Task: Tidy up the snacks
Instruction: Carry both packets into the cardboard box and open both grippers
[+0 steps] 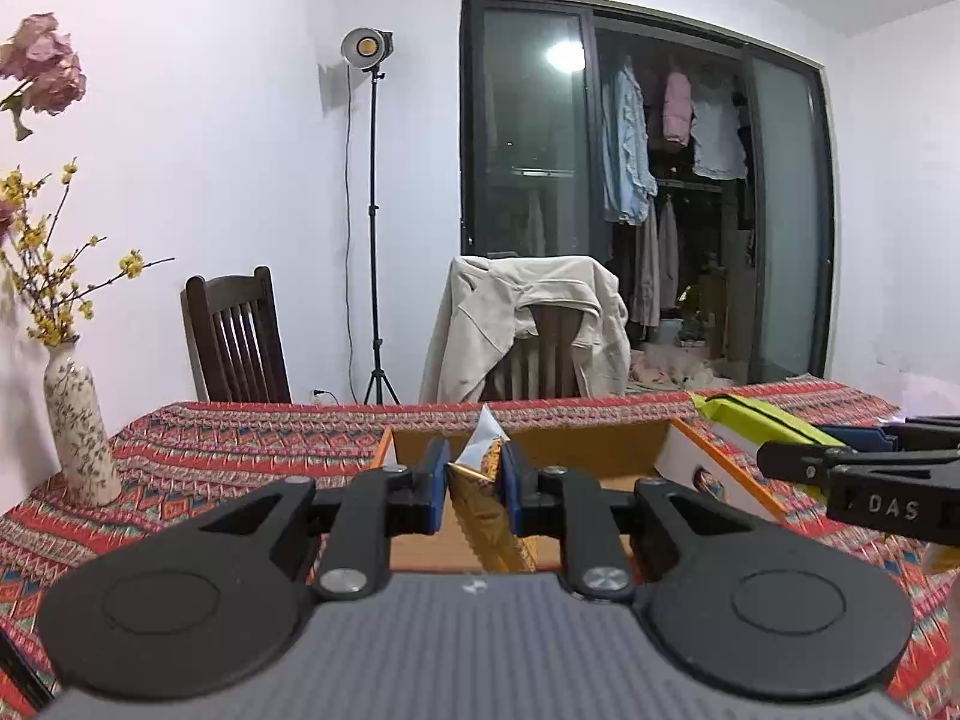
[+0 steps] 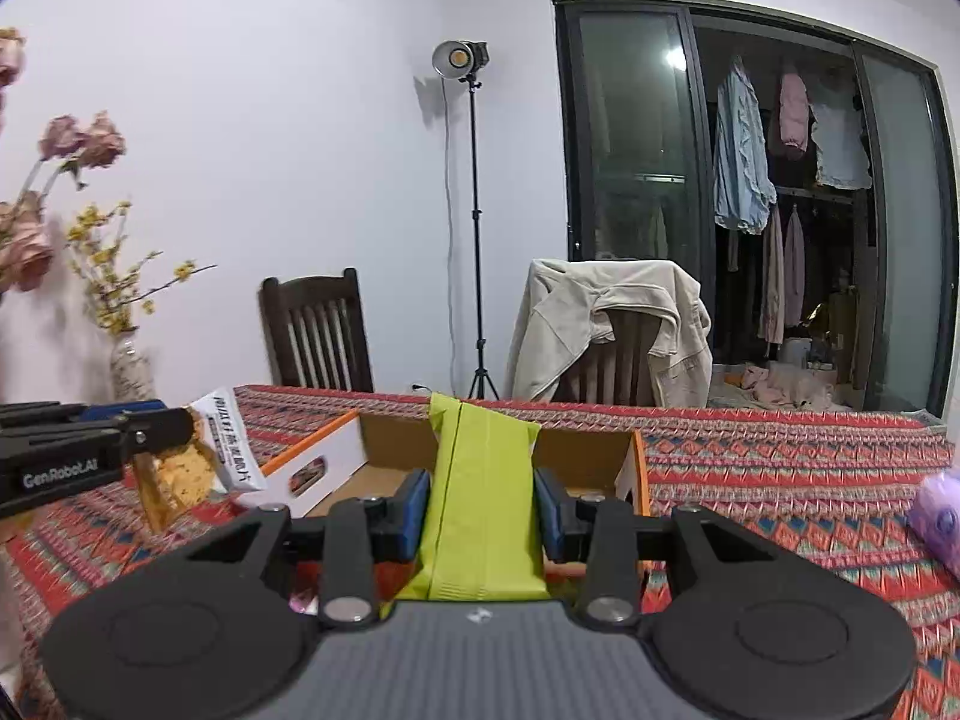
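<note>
My left gripper (image 1: 474, 489) sits at the lower centre of its own view with the blue pads pressed tight on a golden snack packet (image 1: 483, 504) — the packet stands on edge between them, its white torn-looking top poking up above the fingertips. In the right wrist view that same packet shows at the left edge, white and gold with printed text, hanging from the left gripper above the patterned tablecloth (image 2: 780, 480). My right gripper (image 2: 483, 510) is clamped on a lime-green snack bag (image 2: 480, 480), which fills the gap between the pads and rises up the middle of the frame. Behind both packets, in the centre of each view, lies an open cardboard box (image 1: 684, 450) with orange edges and white outer walls — its brown inside faces up, and both snacks are held above or just in front of it; I cannot tell which. A floral vase (image 1: 78, 426) with yellow sprigs stands at the left of the table, and a purple packet (image 2: 939, 519) lies at the right edge of the right view. Two wooden chairs stand beyond the table, one draped with a cream jacket (image 1: 522, 324).
</note>
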A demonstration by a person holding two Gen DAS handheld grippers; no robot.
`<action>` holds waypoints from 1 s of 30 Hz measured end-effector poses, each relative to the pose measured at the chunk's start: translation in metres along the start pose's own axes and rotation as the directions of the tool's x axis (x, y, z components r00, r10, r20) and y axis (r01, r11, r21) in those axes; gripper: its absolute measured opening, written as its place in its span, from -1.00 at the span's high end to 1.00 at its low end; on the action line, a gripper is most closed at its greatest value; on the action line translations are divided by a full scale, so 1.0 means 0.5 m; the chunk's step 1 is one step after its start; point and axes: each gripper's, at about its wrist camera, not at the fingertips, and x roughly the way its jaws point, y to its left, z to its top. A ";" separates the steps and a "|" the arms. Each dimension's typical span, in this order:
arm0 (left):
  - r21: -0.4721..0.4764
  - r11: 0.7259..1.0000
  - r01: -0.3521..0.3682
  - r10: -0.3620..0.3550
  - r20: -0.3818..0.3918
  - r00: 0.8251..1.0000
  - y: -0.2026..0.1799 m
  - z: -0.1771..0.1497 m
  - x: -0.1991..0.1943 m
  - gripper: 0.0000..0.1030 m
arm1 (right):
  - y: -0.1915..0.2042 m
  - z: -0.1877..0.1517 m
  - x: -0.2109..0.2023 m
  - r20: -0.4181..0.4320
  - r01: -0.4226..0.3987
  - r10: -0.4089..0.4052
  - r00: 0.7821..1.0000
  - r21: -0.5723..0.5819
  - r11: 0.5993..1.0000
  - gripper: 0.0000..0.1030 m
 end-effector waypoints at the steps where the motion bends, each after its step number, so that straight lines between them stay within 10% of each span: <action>1: -0.003 1.000 -0.003 0.003 -0.001 1.000 0.000 0.007 0.015 0.62 | -0.005 0.009 0.021 -0.007 0.003 -0.003 1.000 0.006 1.000 0.30; 14: -0.065 0.996 -0.053 0.050 -0.052 0.997 0.010 0.042 0.204 0.62 | -0.047 0.034 0.227 -0.105 0.057 -0.046 0.993 0.098 0.994 0.30; 28: -0.089 0.994 -0.071 0.058 -0.142 0.988 0.037 -0.023 0.277 0.56 | -0.055 -0.013 0.276 -0.184 0.049 -0.035 0.982 0.068 0.996 0.22; 30: -0.087 0.994 -0.071 0.058 -0.138 0.989 0.037 -0.026 0.273 0.18 | -0.055 -0.013 0.273 -0.183 0.038 -0.024 0.983 0.073 0.997 -0.38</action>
